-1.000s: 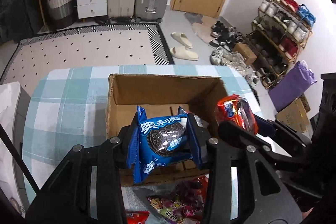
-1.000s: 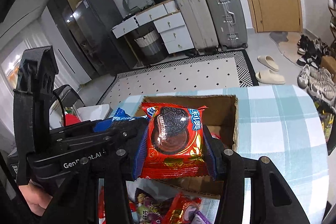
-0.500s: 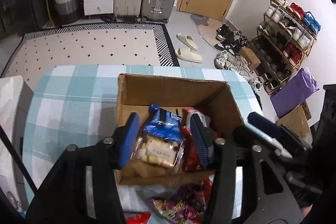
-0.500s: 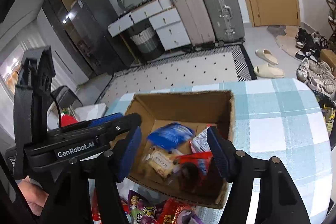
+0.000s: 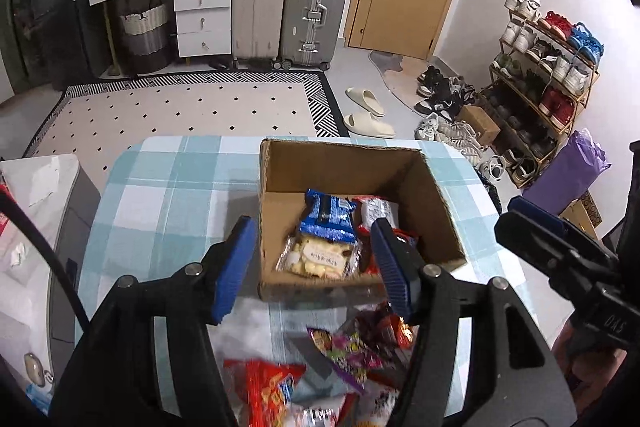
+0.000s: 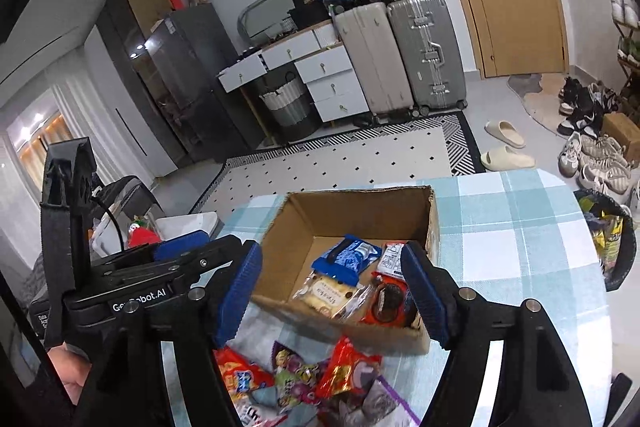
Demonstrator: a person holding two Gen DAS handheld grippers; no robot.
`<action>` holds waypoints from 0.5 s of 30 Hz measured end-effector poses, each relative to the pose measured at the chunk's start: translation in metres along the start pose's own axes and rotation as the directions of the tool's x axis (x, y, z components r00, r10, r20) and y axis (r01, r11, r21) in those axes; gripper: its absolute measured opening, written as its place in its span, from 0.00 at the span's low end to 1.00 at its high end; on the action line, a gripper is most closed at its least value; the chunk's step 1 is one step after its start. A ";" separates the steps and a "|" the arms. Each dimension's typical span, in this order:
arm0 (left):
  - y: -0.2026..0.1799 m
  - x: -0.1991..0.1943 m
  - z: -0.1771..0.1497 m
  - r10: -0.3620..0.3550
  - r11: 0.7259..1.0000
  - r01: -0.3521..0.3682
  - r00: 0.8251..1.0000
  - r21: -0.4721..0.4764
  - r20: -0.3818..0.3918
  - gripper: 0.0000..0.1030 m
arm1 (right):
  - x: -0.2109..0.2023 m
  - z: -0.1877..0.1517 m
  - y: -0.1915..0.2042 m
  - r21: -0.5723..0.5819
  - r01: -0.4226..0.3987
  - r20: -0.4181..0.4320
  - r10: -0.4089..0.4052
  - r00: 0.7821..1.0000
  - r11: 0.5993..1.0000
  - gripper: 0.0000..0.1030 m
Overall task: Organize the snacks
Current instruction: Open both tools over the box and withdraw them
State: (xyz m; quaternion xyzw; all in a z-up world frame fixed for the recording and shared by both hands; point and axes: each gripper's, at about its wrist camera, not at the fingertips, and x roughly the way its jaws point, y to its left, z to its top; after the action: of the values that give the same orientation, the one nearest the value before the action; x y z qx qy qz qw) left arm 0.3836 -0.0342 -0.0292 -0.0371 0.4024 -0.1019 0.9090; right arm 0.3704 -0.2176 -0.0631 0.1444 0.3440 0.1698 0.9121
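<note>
An open cardboard box [image 5: 276,171] [image 6: 304,227] sits on the checked tablecloth. Inside lie a blue Oreo pack [image 5: 328,219] [image 6: 346,259], a clear biscuit bag [image 5: 316,257] [image 6: 326,295] and a red Oreo pack [image 6: 386,305]. My left gripper [image 5: 314,269] is open and empty, just in front of the box. My right gripper [image 6: 334,293] is open and empty, above the box's near edge. Loose snack packets [image 5: 340,347] [image 6: 296,375] lie in a pile on the cloth in front of the box.
The round table's blue and white cloth [image 5: 160,195] [image 6: 520,227] shows on both sides of the box. A white bin [image 6: 192,223] stands at the table's left. Suitcases, drawers, a rug and a shoe rack [image 5: 540,75] fill the room beyond.
Both grippers opened and let go of their packs: the blue Oreo pack and the red Oreo pack now lie in the box. Both grippers have drawn back and up.
</note>
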 end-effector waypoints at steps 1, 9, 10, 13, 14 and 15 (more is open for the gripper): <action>0.001 -0.007 -0.003 0.001 1.000 -0.001 1.000 0.003 0.008 0.60 | -0.007 -0.001 0.004 -0.010 -0.004 0.004 0.004 1.000 1.000 0.71; -0.004 -0.075 -0.034 0.018 0.997 -0.027 0.992 0.072 0.127 0.74 | -0.066 -0.019 0.037 -0.091 -0.036 0.093 0.045 0.995 0.995 0.78; -0.002 -0.083 -0.039 0.018 0.997 -0.028 0.990 0.072 0.139 0.75 | -0.075 -0.022 0.041 -0.106 -0.041 0.105 0.052 0.993 0.994 0.81; 0.001 -0.107 -0.053 0.025 0.998 -0.036 0.984 0.058 0.175 0.77 | -0.098 -0.034 0.054 -0.141 -0.051 0.151 0.073 0.986 0.989 0.84; 0.002 -0.116 -0.058 0.026 0.998 -0.036 0.983 0.055 0.184 0.77 | -0.104 -0.037 0.057 -0.149 -0.053 0.160 0.077 0.984 0.987 0.85; 0.002 -0.123 -0.062 0.023 0.998 -0.034 0.981 0.054 0.194 0.77 | -0.111 -0.043 0.061 -0.155 -0.058 0.172 0.085 0.981 0.986 0.86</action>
State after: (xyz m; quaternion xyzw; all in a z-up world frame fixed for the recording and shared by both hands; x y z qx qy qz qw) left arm 0.2570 -0.0044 0.0178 -0.0151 0.3097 -0.0964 0.9458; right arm 0.2503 -0.2020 -0.0065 0.1027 0.2420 0.2140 0.9408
